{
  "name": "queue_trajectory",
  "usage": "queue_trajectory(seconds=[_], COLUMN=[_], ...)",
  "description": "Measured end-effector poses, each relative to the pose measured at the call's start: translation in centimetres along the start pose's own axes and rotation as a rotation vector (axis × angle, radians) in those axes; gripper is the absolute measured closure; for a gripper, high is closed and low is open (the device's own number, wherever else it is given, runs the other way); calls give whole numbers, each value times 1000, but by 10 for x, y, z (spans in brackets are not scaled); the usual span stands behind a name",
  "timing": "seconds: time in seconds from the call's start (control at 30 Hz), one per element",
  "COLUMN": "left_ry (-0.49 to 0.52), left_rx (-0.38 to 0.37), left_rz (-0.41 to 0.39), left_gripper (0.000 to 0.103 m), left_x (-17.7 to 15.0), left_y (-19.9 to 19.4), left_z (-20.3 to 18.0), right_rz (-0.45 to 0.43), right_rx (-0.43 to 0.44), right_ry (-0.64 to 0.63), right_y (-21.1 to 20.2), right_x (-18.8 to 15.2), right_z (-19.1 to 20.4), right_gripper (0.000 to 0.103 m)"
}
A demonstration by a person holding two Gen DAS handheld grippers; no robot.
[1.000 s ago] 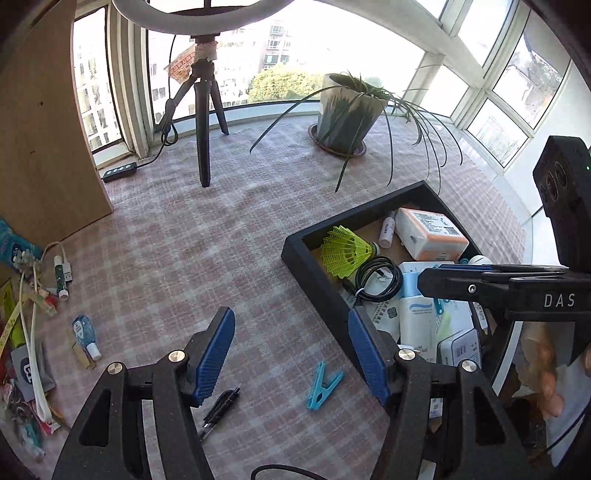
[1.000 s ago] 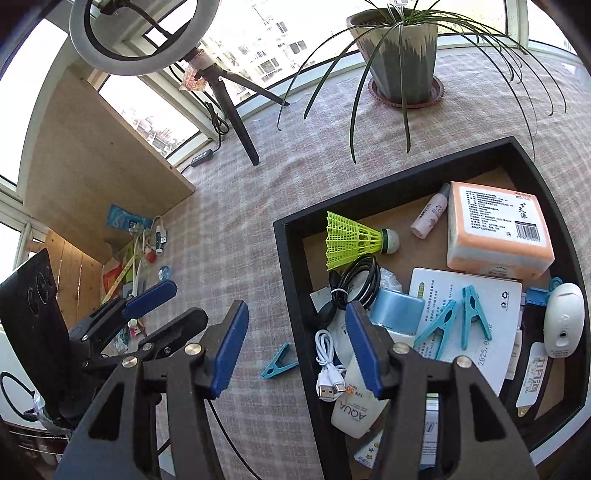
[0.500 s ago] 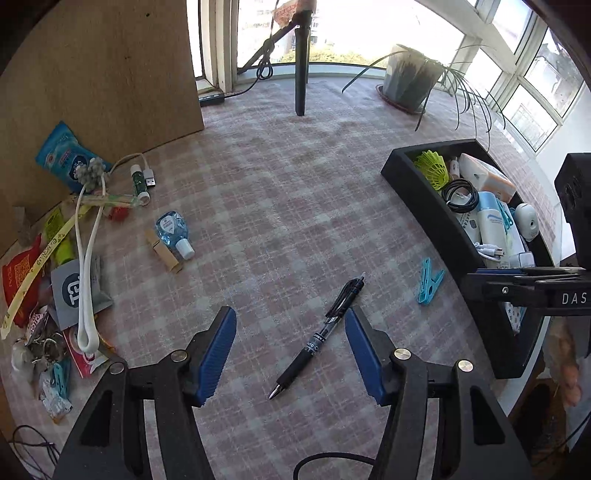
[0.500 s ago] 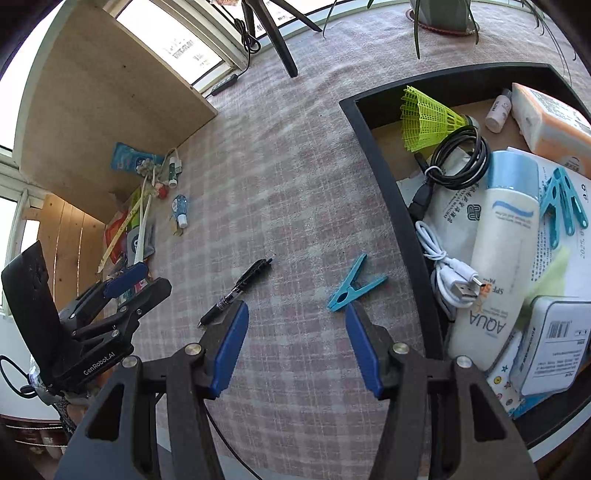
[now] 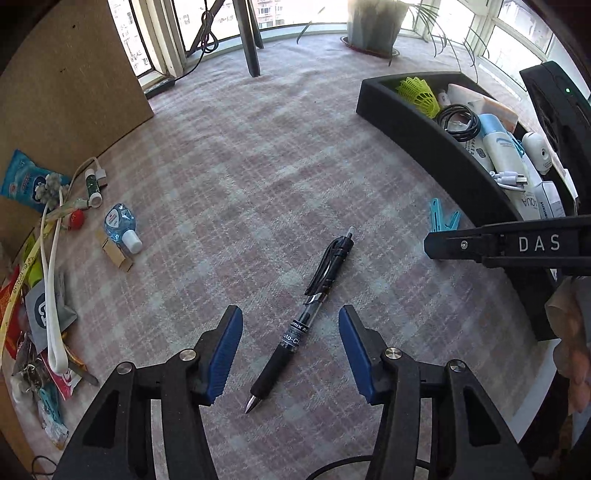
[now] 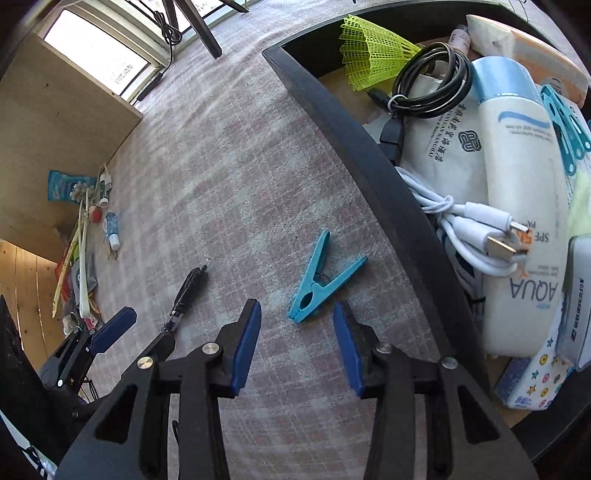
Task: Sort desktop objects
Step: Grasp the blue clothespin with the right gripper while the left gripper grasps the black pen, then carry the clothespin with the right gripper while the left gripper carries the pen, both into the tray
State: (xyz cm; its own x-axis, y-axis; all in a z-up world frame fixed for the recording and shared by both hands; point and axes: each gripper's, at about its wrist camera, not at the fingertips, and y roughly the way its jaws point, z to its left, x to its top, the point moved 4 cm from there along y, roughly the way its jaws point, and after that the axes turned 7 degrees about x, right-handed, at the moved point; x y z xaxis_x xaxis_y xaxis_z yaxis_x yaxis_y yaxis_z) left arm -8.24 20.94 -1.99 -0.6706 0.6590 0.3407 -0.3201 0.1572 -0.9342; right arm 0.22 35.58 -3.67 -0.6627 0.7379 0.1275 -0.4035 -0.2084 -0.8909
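Note:
A black pen (image 5: 303,317) lies on the checked tablecloth between the open fingers of my left gripper (image 5: 290,350); it also shows in the right wrist view (image 6: 184,291). A teal clothespin (image 6: 321,280) lies just ahead of my open right gripper (image 6: 297,343), beside the black tray (image 6: 369,162); it shows in the left wrist view too (image 5: 443,219). The tray (image 5: 436,147) holds a yellow shuttlecock (image 6: 373,48), cables, a lotion bottle (image 6: 517,206) and packets. Both grippers are empty.
A pile of small items lies at the left: a small sanitizer bottle (image 5: 122,225), a white cable (image 5: 51,280), packets and a lip balm (image 5: 92,184). A wooden board (image 5: 62,81), a tripod leg (image 5: 247,40) and a plant pot (image 5: 376,22) stand at the back.
Both grippers have come down and closer to the table. The pen now lies between my left fingers and the clothespin sits just in front of my right fingers.

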Motion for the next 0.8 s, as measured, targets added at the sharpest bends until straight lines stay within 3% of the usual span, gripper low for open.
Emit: queue_trajectory(seconds=[0.4,0.47,0.57,0.8], left_ry=[-36,-39,-76,-215], left_rx=[32,44,52,20], left_rz=[33,27,29,55], left_gripper=[74,87,93,93], left_x=[3,3,4,5], left_y=[16,15,15,8], left_z=[-3,-3,1,17], right_rz=[-23,-26,-28,15], right_rx=[-99,-128,-156,-35], right_ry=[-124,-170,-234,-254], right_y=[15,17,19,16], right_x=[31,32,33,29], right_z=[23,28,33,35], right_gripper=[71,76,81,81])
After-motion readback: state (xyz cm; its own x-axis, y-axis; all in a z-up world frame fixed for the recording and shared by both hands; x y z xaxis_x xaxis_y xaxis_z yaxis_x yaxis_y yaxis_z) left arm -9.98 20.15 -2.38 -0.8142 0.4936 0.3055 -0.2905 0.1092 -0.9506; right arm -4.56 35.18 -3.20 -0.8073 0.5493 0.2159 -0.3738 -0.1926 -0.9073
